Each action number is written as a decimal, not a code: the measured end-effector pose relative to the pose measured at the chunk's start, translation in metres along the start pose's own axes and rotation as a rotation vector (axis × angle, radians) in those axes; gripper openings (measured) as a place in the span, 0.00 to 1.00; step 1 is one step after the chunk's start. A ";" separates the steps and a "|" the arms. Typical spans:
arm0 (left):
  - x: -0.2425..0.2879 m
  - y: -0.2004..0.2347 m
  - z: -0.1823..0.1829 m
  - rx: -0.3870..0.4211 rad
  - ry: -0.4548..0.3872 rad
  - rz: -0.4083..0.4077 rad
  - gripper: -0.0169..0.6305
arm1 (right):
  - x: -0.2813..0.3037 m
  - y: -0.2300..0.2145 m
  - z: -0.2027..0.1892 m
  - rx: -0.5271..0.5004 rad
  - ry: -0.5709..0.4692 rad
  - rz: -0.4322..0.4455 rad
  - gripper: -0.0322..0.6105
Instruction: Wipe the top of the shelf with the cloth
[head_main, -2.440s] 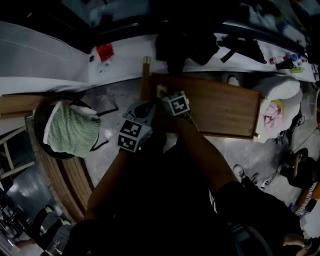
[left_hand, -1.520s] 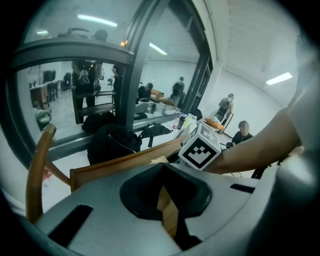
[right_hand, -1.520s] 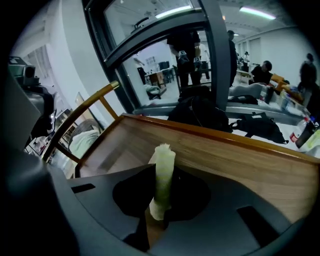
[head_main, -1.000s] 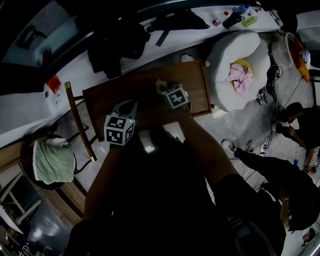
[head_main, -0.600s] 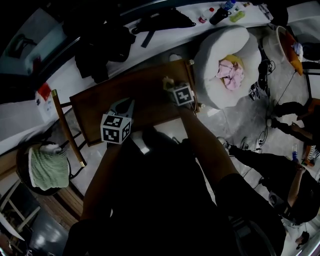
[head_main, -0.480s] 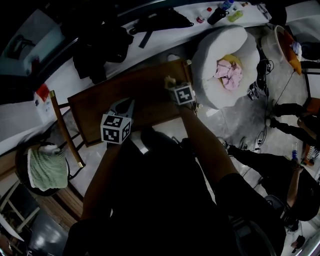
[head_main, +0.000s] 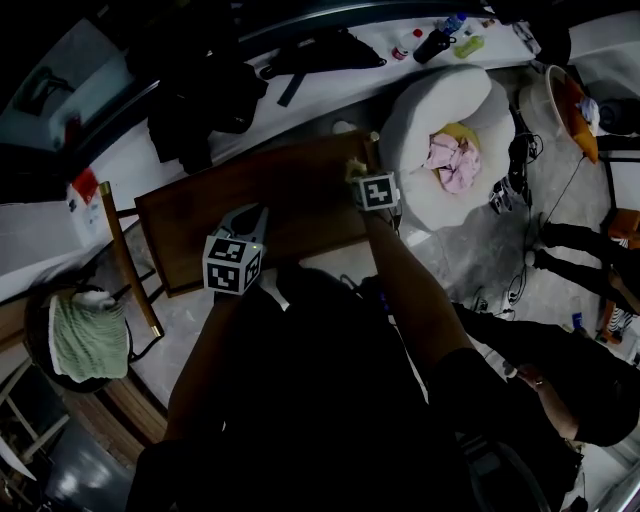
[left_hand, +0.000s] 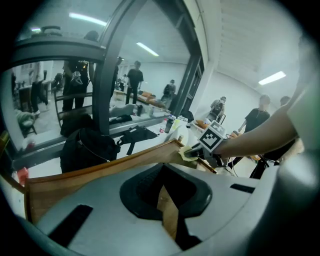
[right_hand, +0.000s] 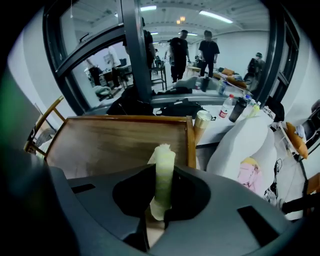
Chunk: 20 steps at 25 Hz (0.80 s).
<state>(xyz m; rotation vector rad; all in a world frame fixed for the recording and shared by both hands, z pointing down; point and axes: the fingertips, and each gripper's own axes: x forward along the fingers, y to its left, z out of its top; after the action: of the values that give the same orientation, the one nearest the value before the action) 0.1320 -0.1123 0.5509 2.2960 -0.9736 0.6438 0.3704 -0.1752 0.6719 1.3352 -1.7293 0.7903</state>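
Note:
The brown wooden shelf top (head_main: 250, 195) fills the middle of the head view. My right gripper (head_main: 358, 175) is shut on a pale yellow-green cloth (head_main: 354, 167) at the shelf's far right corner. In the right gripper view the cloth (right_hand: 163, 175) stands rolled up between the jaws, above the shelf top (right_hand: 110, 142). My left gripper (head_main: 251, 214) hangs over the shelf's front edge, shut with nothing in it. The left gripper view looks along the shelf (left_hand: 95, 170) to the right gripper (left_hand: 196, 151) and the cloth (left_hand: 188, 152).
A white round cushion (head_main: 425, 100) holding a pink cloth (head_main: 448, 160) sits right of the shelf. A black bag (head_main: 200, 95) and bottles (head_main: 432, 42) lie on the white ledge behind. A chair with a green cloth (head_main: 85, 335) stands at the left. A person (head_main: 570, 385) is at the lower right.
My right gripper has carried the cloth rightward along the shelf top to its right end. The left gripper has kept its place over the front edge.

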 end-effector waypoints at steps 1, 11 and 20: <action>-0.001 0.001 -0.001 -0.001 -0.001 0.001 0.04 | -0.001 -0.003 0.000 -0.002 -0.001 -0.012 0.12; -0.030 0.031 -0.011 -0.006 -0.013 0.013 0.04 | -0.013 0.011 0.013 0.014 -0.059 -0.038 0.12; -0.123 0.082 -0.020 -0.005 -0.044 0.075 0.04 | -0.022 0.225 0.064 -0.074 -0.209 0.292 0.12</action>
<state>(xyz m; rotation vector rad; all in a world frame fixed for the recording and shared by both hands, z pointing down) -0.0103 -0.0870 0.5149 2.2868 -1.0848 0.6231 0.1414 -0.1629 0.6200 1.1630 -2.1320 0.7578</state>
